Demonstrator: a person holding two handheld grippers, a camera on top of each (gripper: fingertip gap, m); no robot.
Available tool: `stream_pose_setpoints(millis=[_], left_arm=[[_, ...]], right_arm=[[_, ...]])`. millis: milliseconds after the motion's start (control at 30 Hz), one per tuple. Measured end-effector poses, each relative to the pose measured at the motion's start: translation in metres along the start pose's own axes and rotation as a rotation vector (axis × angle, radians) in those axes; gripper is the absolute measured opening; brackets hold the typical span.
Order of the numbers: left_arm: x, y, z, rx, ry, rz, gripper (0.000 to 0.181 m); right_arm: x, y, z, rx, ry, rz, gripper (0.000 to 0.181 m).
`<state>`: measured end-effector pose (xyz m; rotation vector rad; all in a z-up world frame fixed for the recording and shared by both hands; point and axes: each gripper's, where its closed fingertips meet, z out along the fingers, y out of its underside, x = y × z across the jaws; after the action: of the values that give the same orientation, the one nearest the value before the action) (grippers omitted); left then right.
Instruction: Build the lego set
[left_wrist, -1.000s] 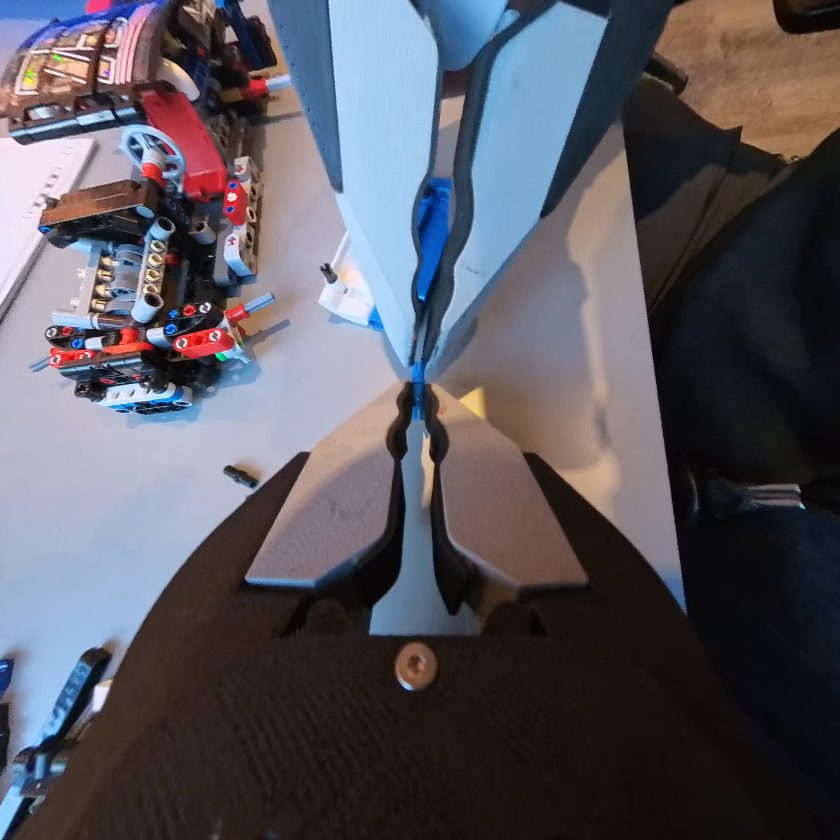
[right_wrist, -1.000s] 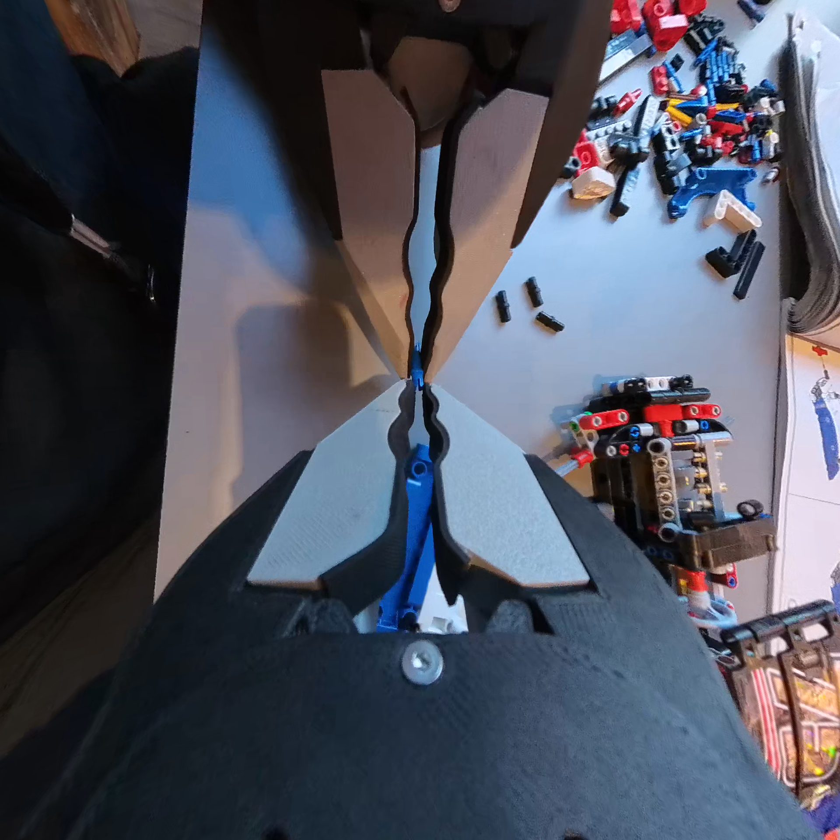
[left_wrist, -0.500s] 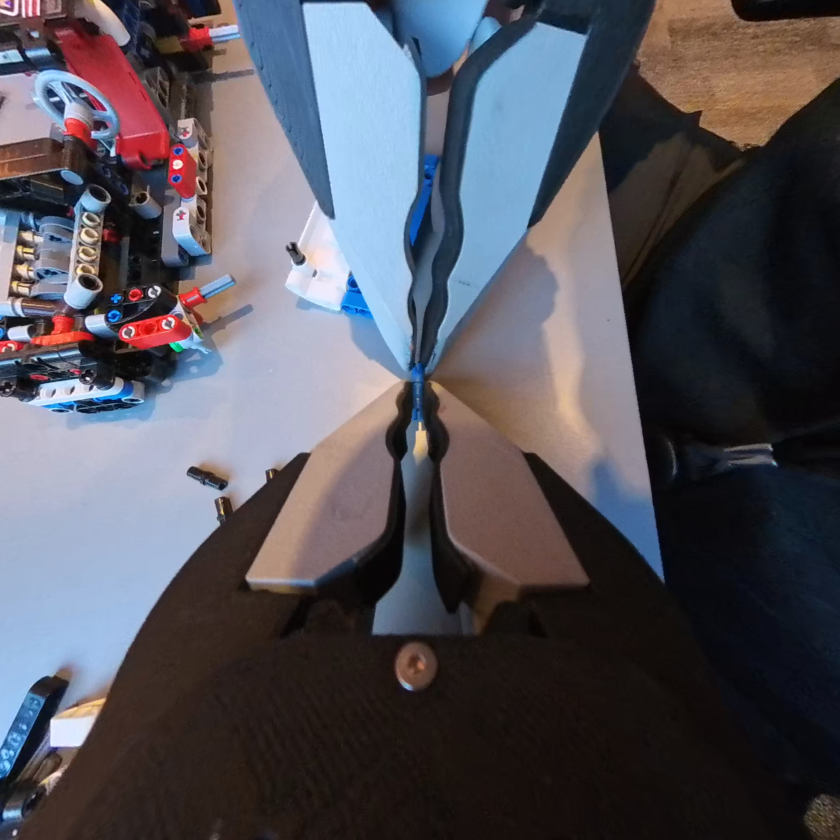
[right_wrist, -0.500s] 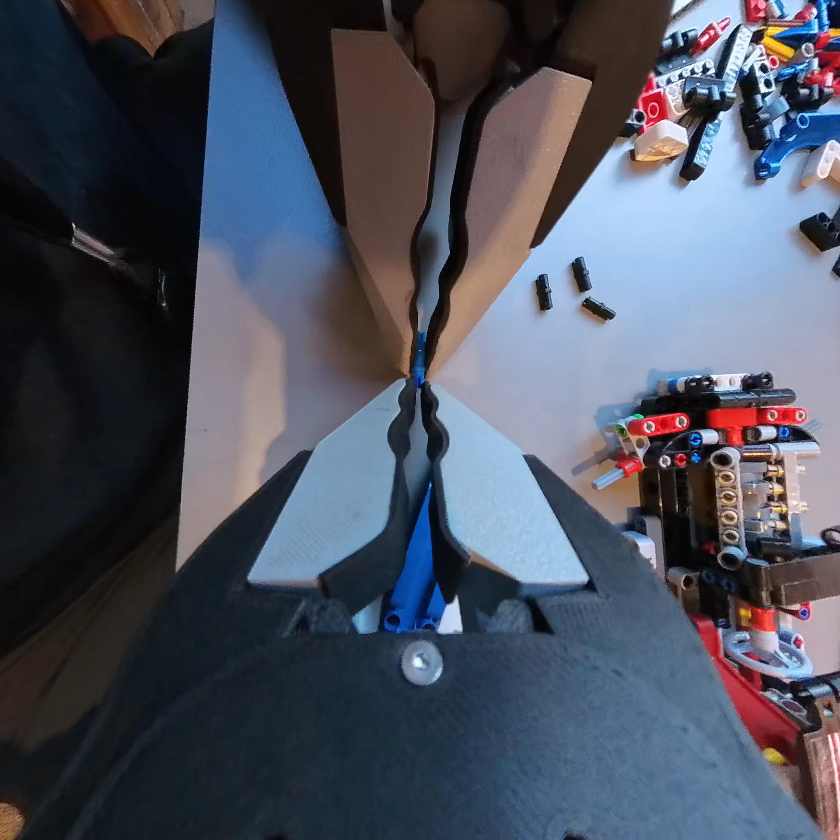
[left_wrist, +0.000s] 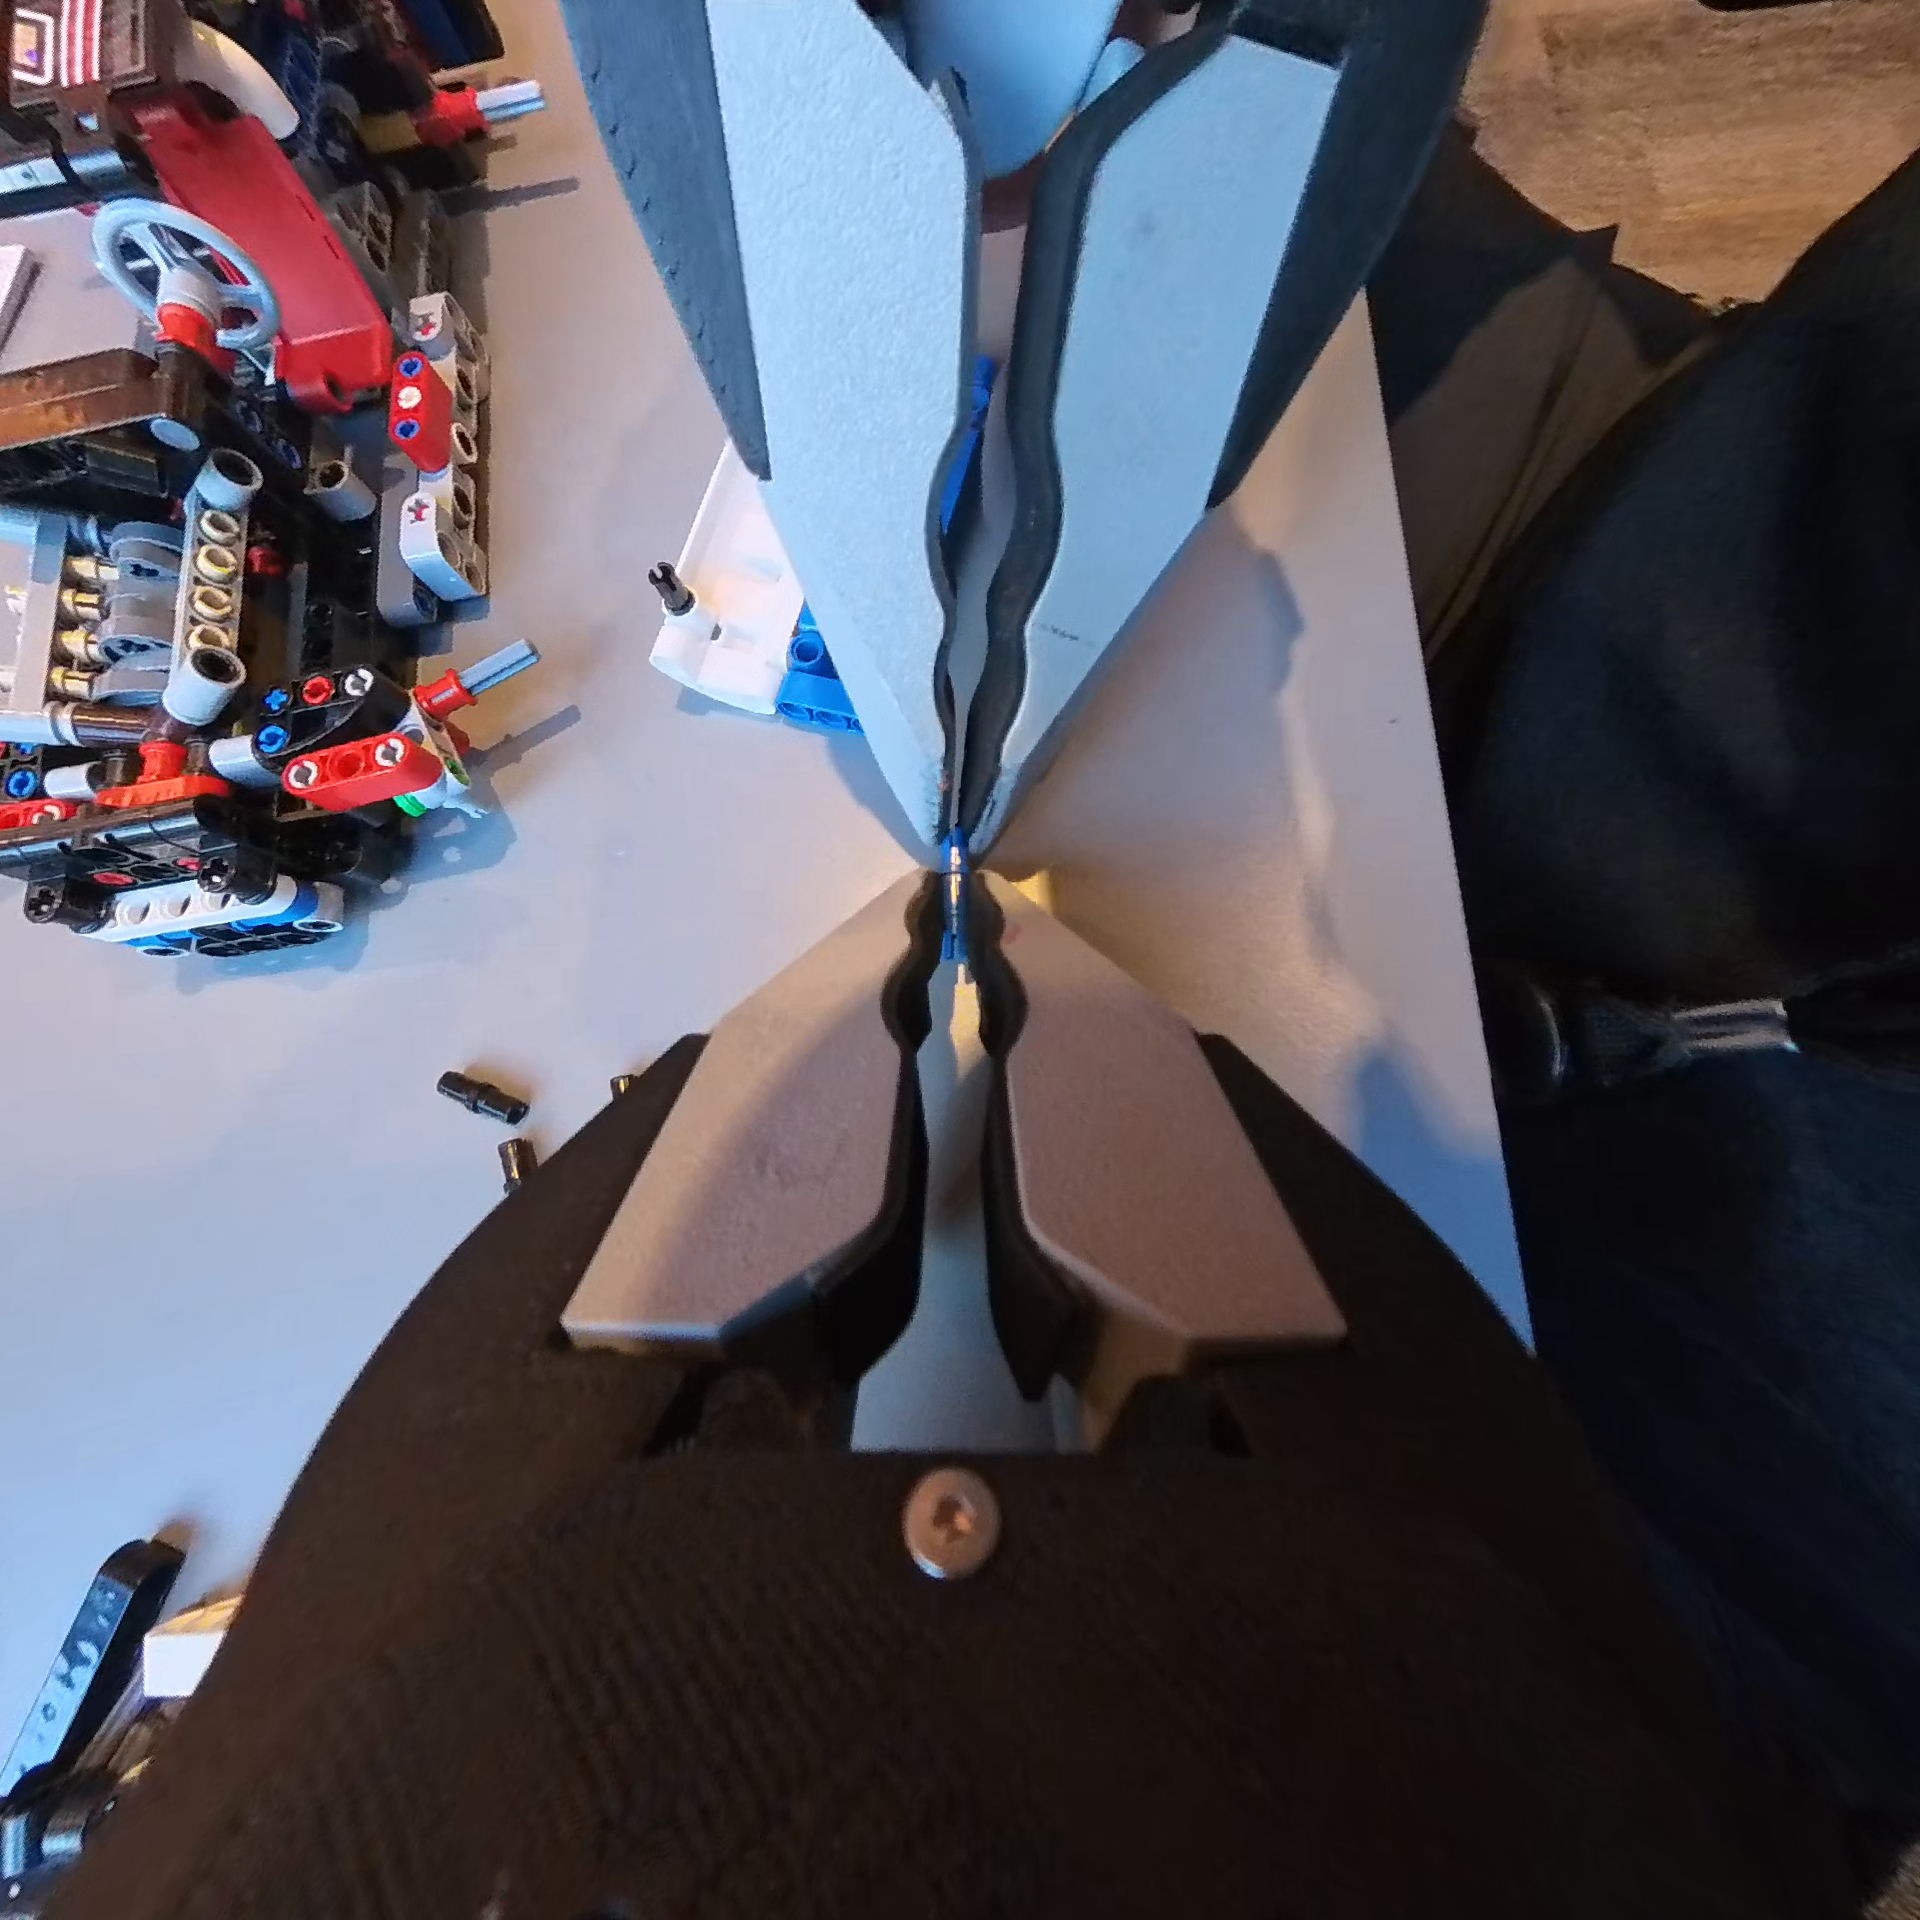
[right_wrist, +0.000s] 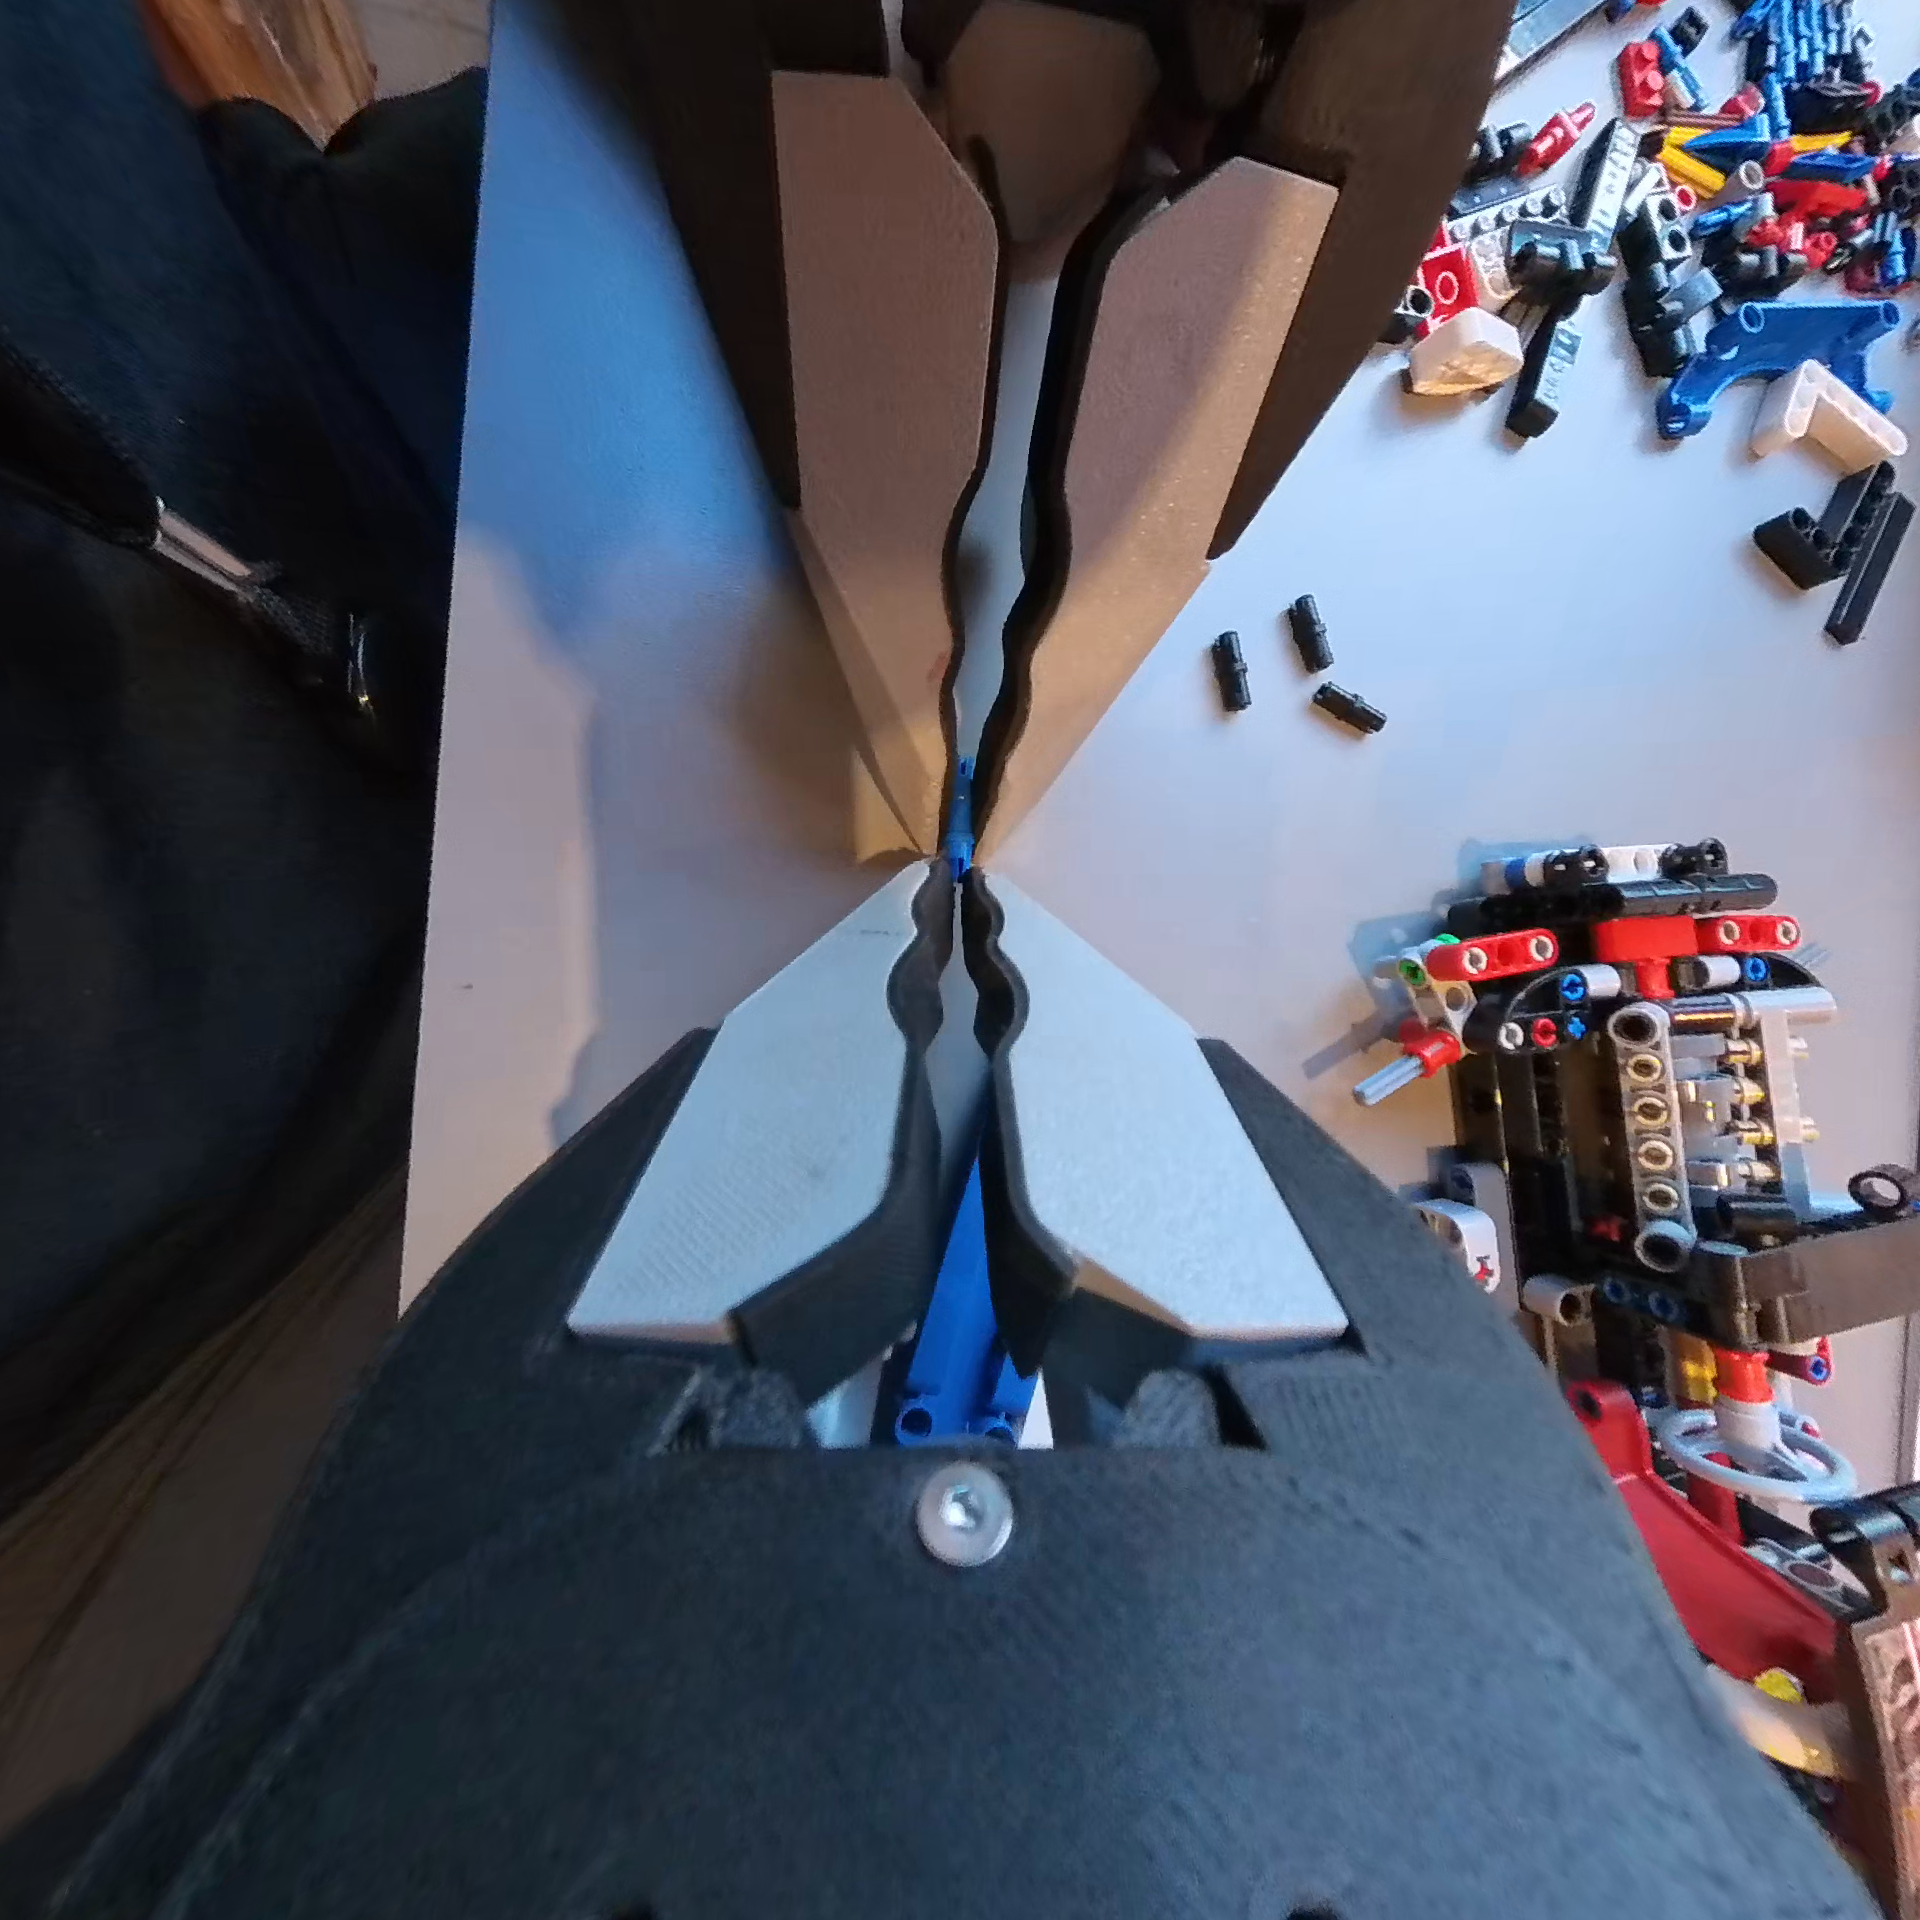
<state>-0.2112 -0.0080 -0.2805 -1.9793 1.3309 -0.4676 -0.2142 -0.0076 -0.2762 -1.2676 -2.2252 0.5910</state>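
Observation:
My two grippers meet tip to tip above the grey table (left_wrist: 312, 1195). My left gripper (left_wrist: 951, 899) is shut on a small blue pin (left_wrist: 953, 883) held at its fingertips. My right gripper (right_wrist: 956, 883) is shut on a blue beam (right_wrist: 961, 1320) that runs back between its fingers. In the left wrist view the right gripper (left_wrist: 961, 821) comes in from the top, with a white panel (left_wrist: 727, 613) joined to the blue beam (left_wrist: 821, 675) showing beside it. In the right wrist view the left gripper (right_wrist: 961, 821) comes from the top with the blue pin (right_wrist: 961, 805). The pin's far end is hidden between the right fingertips.
A partly built model car (left_wrist: 208, 623) lies left of the grippers; it also shows in the right wrist view (right_wrist: 1662, 1091). Loose black pins (right_wrist: 1299, 665) and a pile of loose parts (right_wrist: 1714, 208) lie beyond. The table edge and a person's dark clothing (left_wrist: 1714, 831) are close by.
Both grippers stay tip to tip with the blue pin between them. The pair has shifted a little over the table, and more of the white panel shows beside the right gripper.

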Motion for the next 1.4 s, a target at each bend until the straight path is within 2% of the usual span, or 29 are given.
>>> stream_pose_setpoints(millis=[33,167,200,267,300,367,433,467,633,767,933,1067,1133,1233,1400], left_arm=[[-0.001,0.000,0.000,-0.001,-0.003,-0.004,0.001],[-0.002,-0.001,0.000,0.007,-0.002,-0.018,0.001],[-0.003,0.000,0.000,0.004,-0.003,-0.024,0.001],[-0.003,0.000,0.000,0.004,0.008,-0.039,0.001],[-0.004,0.000,0.000,0.004,0.013,-0.051,0.001],[-0.008,0.000,0.000,0.005,0.010,-0.080,0.001],[-0.012,-0.003,0.000,0.020,0.007,-0.093,0.001],[-0.015,-0.005,0.000,0.028,0.001,-0.100,0.001],[-0.033,-0.005,0.004,0.008,-0.038,-0.137,0.001],[-0.040,-0.004,0.009,-0.010,-0.038,-0.136,0.001],[-0.044,-0.005,0.010,-0.004,-0.013,-0.153,0.001],[-0.045,-0.005,0.011,-0.001,-0.007,-0.166,0.001],[-0.045,-0.006,0.011,-0.001,-0.008,-0.162,0.001],[-0.043,-0.007,0.012,0.001,0.008,-0.166,0.001],[-0.042,-0.007,0.012,0.002,0.017,-0.162,0.001]], right_arm=[[0.001,0.000,0.000,0.004,-0.001,0.015,0.001],[0.002,-0.003,-0.003,0.055,-0.031,0.165,0.000],[0.005,-0.006,-0.008,0.084,-0.007,0.194,0.003],[0.015,-0.009,-0.025,0.149,0.073,0.242,0.022],[0.020,-0.007,-0.035,0.169,0.106,0.265,0.022],[0.040,0.008,-0.054,0.170,0.196,0.312,0.024],[0.051,0.027,-0.062,0.148,0.199,0.343,0.020],[0.052,0.032,-0.061,0.141,0.157,0.360,0.015],[0.052,0.050,-0.029,0.042,0.003,0.319,0.022],[0.048,0.043,-0.018,0.063,-0.091,0.257,0.006],[0.050,0.039,-0.020,0.079,-0.099,0.228,0.014],[0.046,0.035,-0.017,0.078,-0.163,0.248,0.015],[0.044,0.037,-0.013,0.051,-0.170,0.237,0.013],[0.043,0.030,-0.013,0.089,-0.172,0.231,0.005],[0.040,0.028,-0.011,0.105,-0.167,0.213,0.005]])
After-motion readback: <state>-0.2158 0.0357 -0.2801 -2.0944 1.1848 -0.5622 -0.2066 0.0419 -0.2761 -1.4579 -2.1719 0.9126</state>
